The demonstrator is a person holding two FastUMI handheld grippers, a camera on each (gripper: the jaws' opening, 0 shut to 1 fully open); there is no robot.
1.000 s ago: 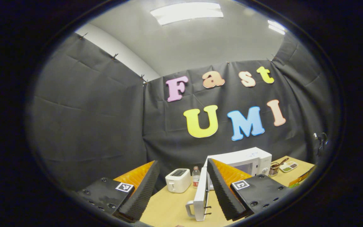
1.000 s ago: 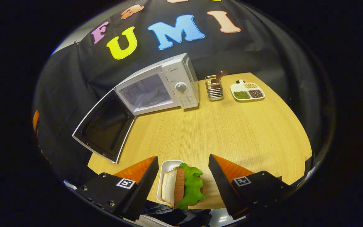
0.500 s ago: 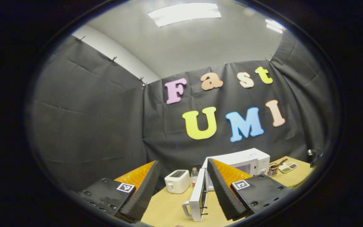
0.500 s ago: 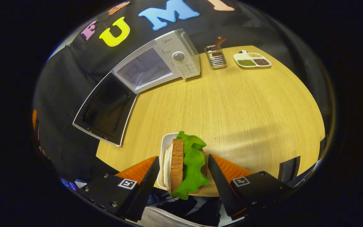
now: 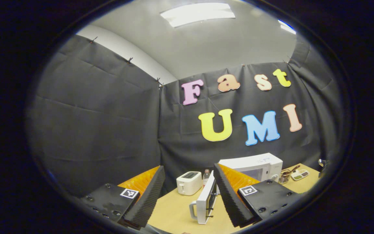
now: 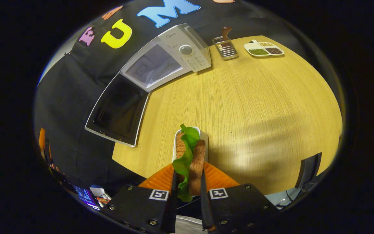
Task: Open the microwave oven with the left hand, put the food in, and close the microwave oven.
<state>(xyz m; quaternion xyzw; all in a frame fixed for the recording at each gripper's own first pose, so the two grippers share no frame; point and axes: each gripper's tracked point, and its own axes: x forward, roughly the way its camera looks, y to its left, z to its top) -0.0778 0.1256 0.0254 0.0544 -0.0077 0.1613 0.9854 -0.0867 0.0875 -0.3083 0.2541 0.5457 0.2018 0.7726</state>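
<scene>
Green lettuce marks the sandwich [image 6: 190,159] my right gripper [image 6: 188,195] has pinched between both fingers, over its white dish [image 6: 203,138]. Microwave [image 6: 170,60] at eleven o'clock, door [image 6: 118,110] swung wide. My left gripper [image 5: 187,195] gapes, holding nothing.

A ceiling light panel [image 5: 197,13] glares white overhead, lighting the booth evenly. The table [image 6: 255,107] carries a soft broad shadow near its right edge. Both views are sharp at centre and bend strongly toward the rims.
</scene>
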